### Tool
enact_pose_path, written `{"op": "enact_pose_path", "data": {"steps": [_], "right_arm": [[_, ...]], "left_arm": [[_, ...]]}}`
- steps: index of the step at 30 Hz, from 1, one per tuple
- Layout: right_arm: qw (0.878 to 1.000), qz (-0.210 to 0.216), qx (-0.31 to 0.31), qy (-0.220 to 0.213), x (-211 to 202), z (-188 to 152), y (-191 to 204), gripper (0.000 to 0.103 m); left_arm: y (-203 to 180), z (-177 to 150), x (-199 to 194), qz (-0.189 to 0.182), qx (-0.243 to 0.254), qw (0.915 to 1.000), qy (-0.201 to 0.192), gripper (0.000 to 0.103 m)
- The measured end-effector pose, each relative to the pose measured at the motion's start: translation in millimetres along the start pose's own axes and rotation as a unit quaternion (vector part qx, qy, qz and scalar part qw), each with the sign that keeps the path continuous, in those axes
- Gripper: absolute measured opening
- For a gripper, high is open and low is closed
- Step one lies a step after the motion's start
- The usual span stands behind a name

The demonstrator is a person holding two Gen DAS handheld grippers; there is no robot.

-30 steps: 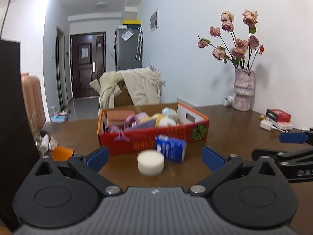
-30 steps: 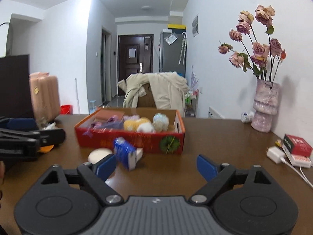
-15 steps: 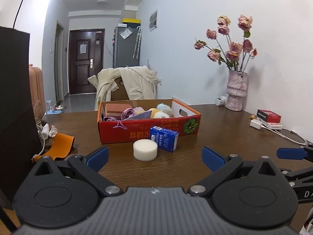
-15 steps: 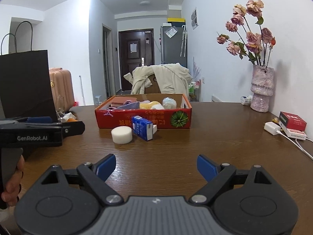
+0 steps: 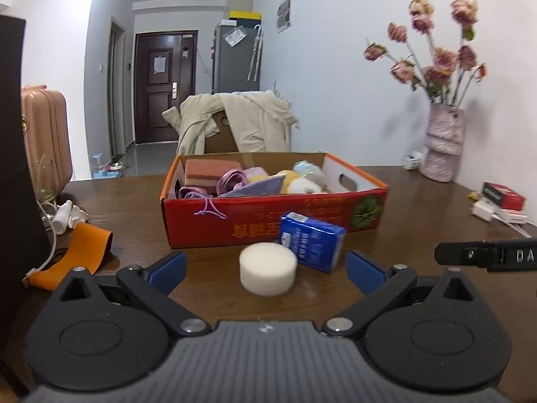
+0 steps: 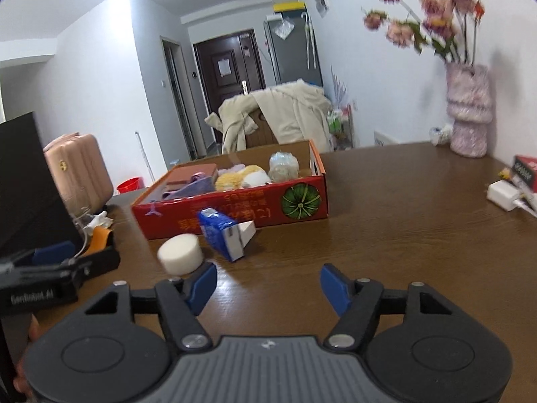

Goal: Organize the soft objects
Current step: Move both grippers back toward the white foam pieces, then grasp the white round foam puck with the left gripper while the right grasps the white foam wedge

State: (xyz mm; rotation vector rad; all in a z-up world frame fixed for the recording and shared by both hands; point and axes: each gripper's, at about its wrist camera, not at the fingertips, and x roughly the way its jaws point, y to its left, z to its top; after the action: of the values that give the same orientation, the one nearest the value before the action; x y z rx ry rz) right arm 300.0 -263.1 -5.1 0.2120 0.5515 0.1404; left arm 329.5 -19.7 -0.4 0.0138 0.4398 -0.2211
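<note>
The white sponge (image 5: 268,267) sits on the table (image 5: 419,208), just ahead between the left hand-held gripper's (image 5: 265,265) wide, empty jaws. The right hand-held gripper (image 6: 268,283) has just been closing, still apart, nothing between. The sponge looks light and squashy; take it gently across its round sides.

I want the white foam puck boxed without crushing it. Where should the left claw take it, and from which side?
Grip the white foam puck across its curved side wall, coming in low from the near side. It stands flat on the table, directly ahead of the open left claw, with the blue tissue pack close at its right, so keep that finger tight in.
</note>
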Motion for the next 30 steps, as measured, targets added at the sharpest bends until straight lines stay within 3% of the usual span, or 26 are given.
{"op": "enact_pose_path", "data": {"steps": [8, 14, 18, 22, 23, 27, 30], "right_arm": [[0.999, 0.025, 0.018, 0.040, 93, 32, -21, 0.059], [0.995, 0.083, 0.030, 0.056, 151, 47, -20, 0.058], [0.990, 0.117, 0.033, 0.076, 178, 48, -11, 0.056], [0.988, 0.123, 0.015, 0.087, 188, 40, 7, 0.056], [0.989, 0.121, 0.007, 0.089, 189, 37, 11, 0.054], [0.992, 0.093, -0.033, 0.075, 190, 31, 26, 0.033], [0.993, 0.090, -0.037, 0.073, 190, 30, 26, 0.030]], "left_arm": [[5, -7, 66, 0.009, 0.000, 0.9990, 0.043, 0.099], [8, -9, 88, -0.010, -0.007, 0.9980, 0.062, 0.082], [13, -7, 91, -0.015, -0.010, 0.9978, 0.064, 0.057], [22, -7, 86, -0.010, -0.015, 0.9980, 0.060, 0.053], [23, -7, 86, -0.007, -0.015, 0.9981, 0.059, 0.053], [27, -6, 86, -0.006, -0.019, 0.9979, 0.061, 0.052], [27, -6, 86, -0.005, -0.017, 0.9980, 0.061, 0.052]]}}
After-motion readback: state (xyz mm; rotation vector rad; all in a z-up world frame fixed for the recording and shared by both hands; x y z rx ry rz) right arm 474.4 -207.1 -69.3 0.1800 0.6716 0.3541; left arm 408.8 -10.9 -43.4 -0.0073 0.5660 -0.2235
